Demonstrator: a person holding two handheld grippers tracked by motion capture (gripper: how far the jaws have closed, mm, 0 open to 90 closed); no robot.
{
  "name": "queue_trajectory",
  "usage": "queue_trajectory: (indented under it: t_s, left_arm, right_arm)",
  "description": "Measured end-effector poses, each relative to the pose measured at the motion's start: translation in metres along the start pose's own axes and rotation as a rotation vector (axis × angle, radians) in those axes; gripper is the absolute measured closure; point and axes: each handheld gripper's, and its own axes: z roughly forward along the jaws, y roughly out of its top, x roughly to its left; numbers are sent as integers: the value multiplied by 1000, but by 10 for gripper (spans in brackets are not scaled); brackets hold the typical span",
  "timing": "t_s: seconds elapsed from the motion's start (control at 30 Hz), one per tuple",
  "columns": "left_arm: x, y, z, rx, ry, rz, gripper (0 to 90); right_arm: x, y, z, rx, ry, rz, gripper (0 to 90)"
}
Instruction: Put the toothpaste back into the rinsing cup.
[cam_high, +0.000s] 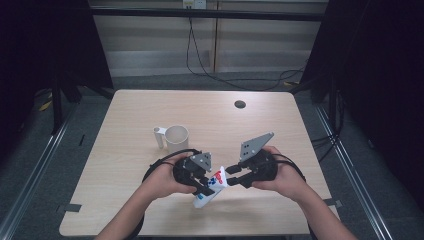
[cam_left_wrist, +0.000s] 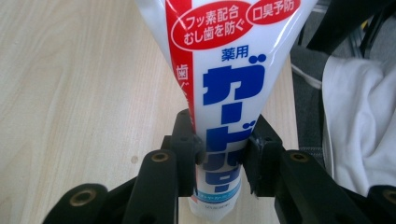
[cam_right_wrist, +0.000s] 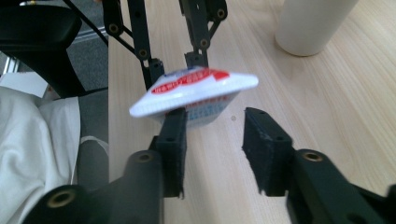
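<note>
Black jaws of the left gripper pressed on both sides of a white toothpaste tube, gripping it near its narrow cap end, as seen in the left gripper view. Printed on the tube were red ovals with white Japanese text reading "フッ素配合 むし歯を防ぐ" and "口臭予防", with "薬用" in small blue characters beneath and large blue katakana running down its length; a red stripe ran along one edge. The tube widened away from the jaws toward its flat crimped end.

From the right gripper view, the right gripper stood open, its jaws apart and holding nothing. The tube's crimped end pointed at it, just ahead of and above the jaw on that view's left; whether they touched could not be told. Beyond the tube rose the left gripper's black linkage.

In the high view, a person's left hand and right hand held the two grippers facing each other over a light wooden table, the tube between them. A cream mug with a white handle stood beyond the left gripper, well apart from it. The right gripper carried a grey three-cornered plate.
</note>
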Motion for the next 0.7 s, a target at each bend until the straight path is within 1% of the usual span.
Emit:
queue_trajectory:
  t_s: [0.03,0.07,0.1,0.13,0.2,0.23,0.27,0.3,0.33,0.37,0.4,0.43,0.5,0.53,0.6,0.63,0.67,0.7]
  left_arm:
    - [0,-1,-3,-14,3,-2,692]
    - [0,-1,-5,-24,5,-15,693]
    - [0,-1,-8,-42,15,-19,696]
    - [1,-2,-11,-56,14,-26,698]
    - [2,-3,-16,-91,26,-37,700]
    - [2,-3,-18,-112,37,-52,701]
    - [4,-4,-21,-134,50,-56,702]
    - [5,-5,-24,-145,56,-58,703]
    - [5,-6,-25,-170,67,-63,703]
    - [6,-7,-28,-193,73,-76,704]
    - [6,-8,-30,-204,72,-90,704]
    - [6,-10,-32,-242,84,-107,705]
    - [8,-12,-37,-277,102,-121,707]
    - [7,-13,-39,-302,121,-125,707]
    - [8,-14,-44,-329,125,-134,707]
    - [7,-15,-46,-346,136,-135,708]
    - [7,-15,-47,-349,135,-139,709]
    - [7,-16,-49,-359,147,-142,709]
  right_arm:
    - [0,-1,0,-5,1,8,559]
    - [-1,-3,0,-8,-7,19,521]
    - [-2,-5,1,-15,-6,26,496]
    - [-2,-7,2,-22,-6,34,468]
    - [-2,-10,4,-30,-11,25,410]
    - [-2,-12,5,-27,-12,27,388]
    - [-1,-15,6,-22,-23,33,365]
    - [-1,-18,7,-13,-42,40,337]
    - [-1,-21,9,-10,-53,43,305]
    - [-1,-23,10,-12,-58,50,294]
    - [-1,-27,11,-16,-57,61,285]
    - [-2,-31,12,-17,-61,72,273]
    - [-3,-39,15,-14,-86,95,246]
    - [-4,-44,16,-7,-96,108,232]
    - [-6,-55,19,-9,-107,134,227]
    - [-6,-60,21,-1,-114,149,209]
    - [-7,-65,23,8,-121,158,200]
    - [-7,-69,23,16,-129,161,200]
